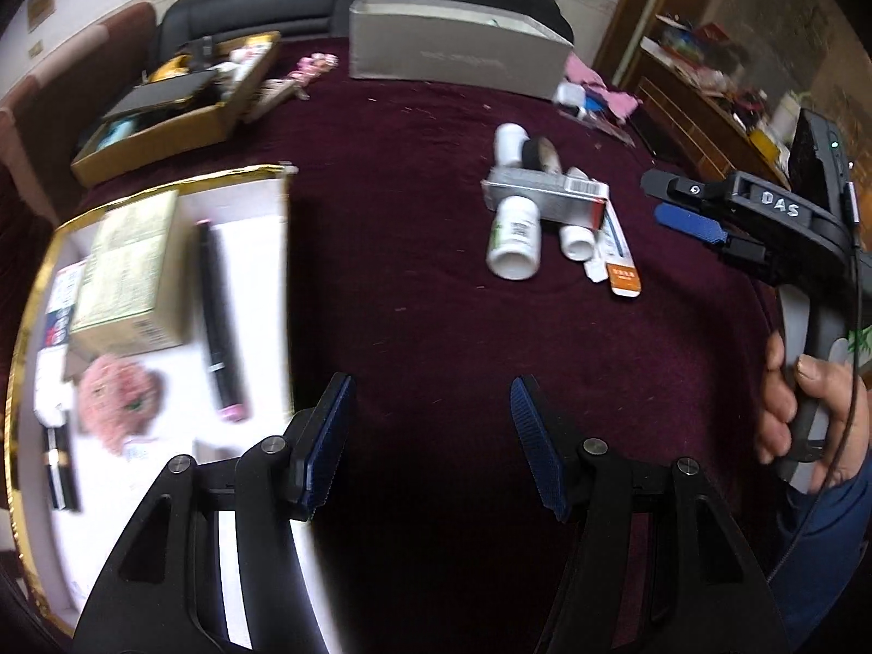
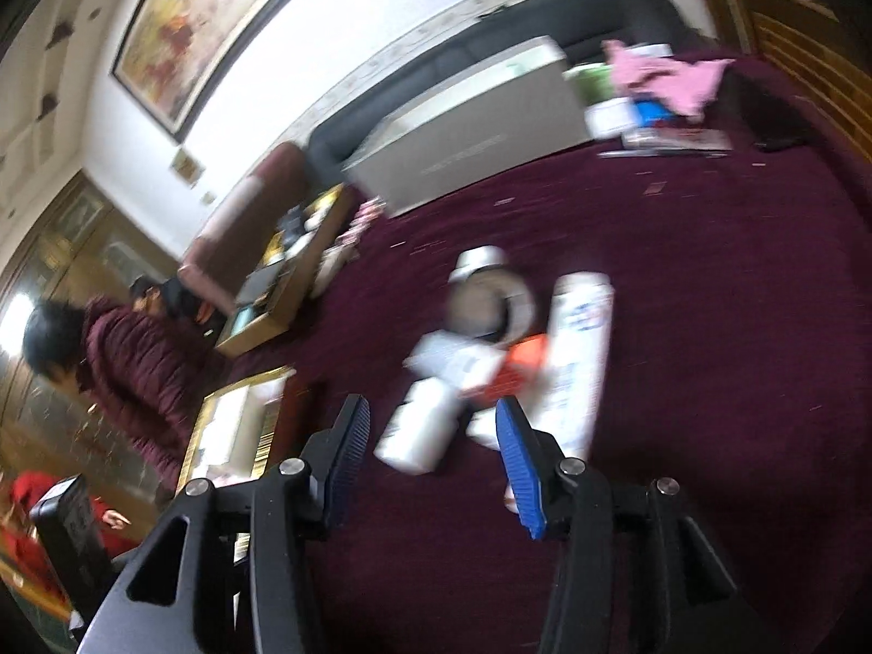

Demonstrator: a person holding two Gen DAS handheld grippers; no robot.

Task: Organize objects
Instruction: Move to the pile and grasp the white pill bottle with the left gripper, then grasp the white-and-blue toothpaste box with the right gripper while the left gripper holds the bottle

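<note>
Two black fingers with blue pads belong to the left gripper (image 1: 430, 438), and they stand apart with nothing between them, only the dark red cloth (image 1: 414, 305) below. Just to the left of this gripper lies a white tray with a gold rim (image 1: 147, 192). Inside it are a tan box (image 1: 128, 272), a long black pen with a pink end (image 1: 218, 316), a fuzzy pink thing (image 1: 117, 398) and a small dark tube (image 1: 57, 468), all a bit blurry.

Off to the right, a hand (image 1: 801, 409) grips the handle of the right gripper (image 1: 676, 201). From its own camera, the right gripper (image 2: 430, 438) has its blue pads apart too, and it holds nothing.

Ahead of both grippers, a small pile sits on the cloth. A big white bottle (image 1: 512, 242) lies on its side, with a silver box (image 1: 545, 196) across it. A smaller white bottle (image 1: 577, 229) and a flat white and orange packet (image 1: 618, 256) lie beside them. The pile is not touching either gripper.

Farther away on the left is a gold box full of small things (image 1: 163, 114). At the far edge stands a long grey box (image 1: 452, 54), with a pink cloth (image 1: 588, 79) next to it.
</note>
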